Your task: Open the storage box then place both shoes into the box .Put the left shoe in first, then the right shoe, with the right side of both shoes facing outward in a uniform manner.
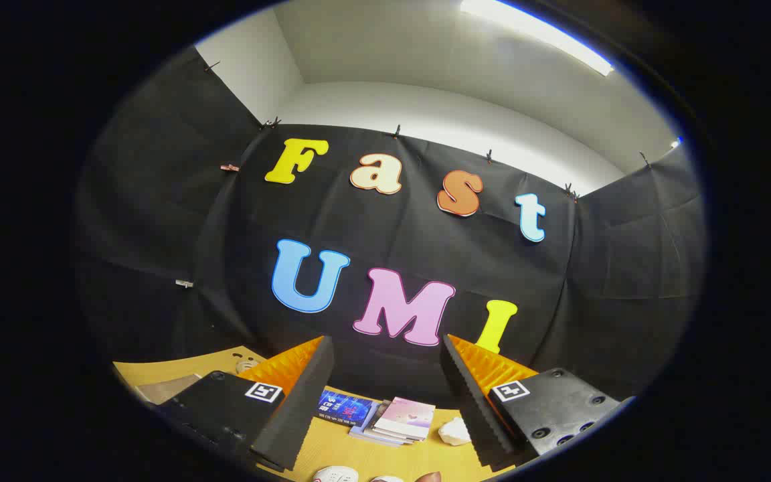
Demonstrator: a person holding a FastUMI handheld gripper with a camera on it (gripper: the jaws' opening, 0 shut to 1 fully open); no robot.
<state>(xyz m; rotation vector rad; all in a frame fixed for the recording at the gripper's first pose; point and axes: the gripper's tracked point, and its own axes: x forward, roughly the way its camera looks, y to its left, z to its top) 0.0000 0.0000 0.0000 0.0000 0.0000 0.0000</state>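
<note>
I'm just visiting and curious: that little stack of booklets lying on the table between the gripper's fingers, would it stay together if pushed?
Probably not. The stack of booklets looks loose and fanned, so a push would likely slide the top one off. They look thin, so probably light and bendy. The gripper is open above the wooden table, touching nothing.

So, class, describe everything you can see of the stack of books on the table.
The books lie flat on the yellow table, a small pile of thin paperbacks with page edges showing toward the camera. The top cover looks pale pink and white with a glossy finish. A dark blue booklet lies against the pile on one side; a white crumpled lump sits close on the other. The pile rests between and just ahead of the open tool, whose fingers touch nothing.
</note>
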